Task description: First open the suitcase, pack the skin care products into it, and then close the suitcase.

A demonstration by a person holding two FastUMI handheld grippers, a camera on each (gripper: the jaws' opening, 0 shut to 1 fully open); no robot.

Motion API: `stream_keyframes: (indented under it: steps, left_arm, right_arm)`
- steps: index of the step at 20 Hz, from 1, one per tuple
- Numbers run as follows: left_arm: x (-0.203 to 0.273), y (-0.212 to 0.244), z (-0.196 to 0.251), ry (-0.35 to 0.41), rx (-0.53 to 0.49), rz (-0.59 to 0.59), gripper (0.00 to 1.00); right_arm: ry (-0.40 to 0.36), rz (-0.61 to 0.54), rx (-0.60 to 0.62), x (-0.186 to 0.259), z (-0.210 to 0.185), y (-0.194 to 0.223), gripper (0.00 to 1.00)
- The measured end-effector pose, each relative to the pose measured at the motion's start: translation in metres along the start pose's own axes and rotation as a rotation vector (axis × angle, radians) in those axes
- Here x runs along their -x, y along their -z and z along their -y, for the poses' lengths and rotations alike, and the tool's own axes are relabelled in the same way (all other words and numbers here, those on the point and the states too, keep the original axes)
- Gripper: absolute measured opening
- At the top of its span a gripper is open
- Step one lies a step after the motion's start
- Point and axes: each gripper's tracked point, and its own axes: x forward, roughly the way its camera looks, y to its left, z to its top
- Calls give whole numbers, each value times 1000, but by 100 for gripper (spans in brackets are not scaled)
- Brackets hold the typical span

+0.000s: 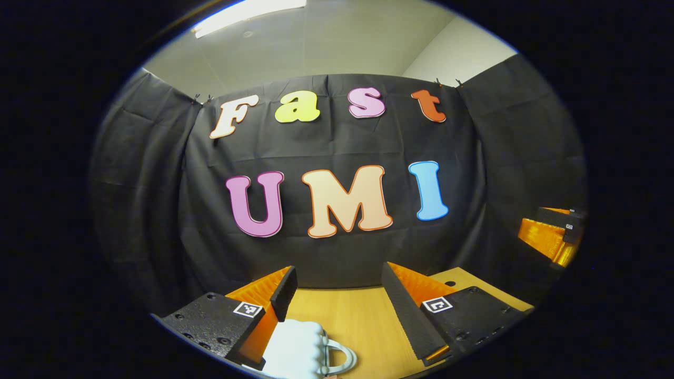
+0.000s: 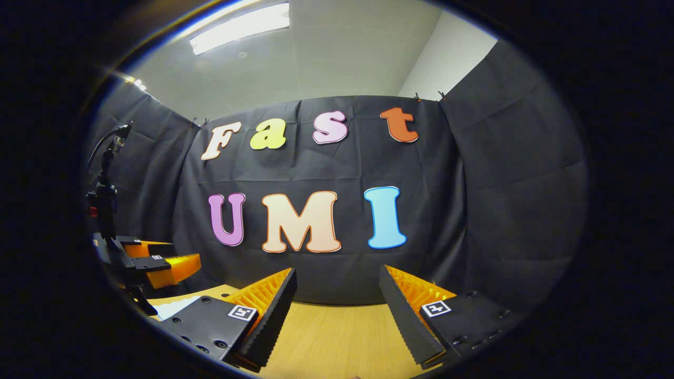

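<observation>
Wood, light and yellowish, makes up the table that is seen under both tools. In the left gripper view, the left gripper is held above the table with its two fingers spread wide, and nothing is held between them. Low down and near, just beside its left finger, a pale bumpy thing with a looped handle is seen; it may be part of the suitcase, but that cannot be told for sure. Far off at the right edge of this view, the right gripper is seen as well. In the right gripper view, the right gripper is also held wide open over the table, with nothing between its fingers. At the far left of that view the left gripper is seen, with a dark stand rising behind it. A black cloth wall hangs behind the table, and a long ceiling light is lit above.
</observation>
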Motion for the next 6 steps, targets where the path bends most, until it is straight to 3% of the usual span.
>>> stream_keyframes:
  steps: [6]
  left_arm:
    - [-2,12,-9,21,55,-58,95]
  right_arm:
    - [25,15,31,15,-12,-8,97]
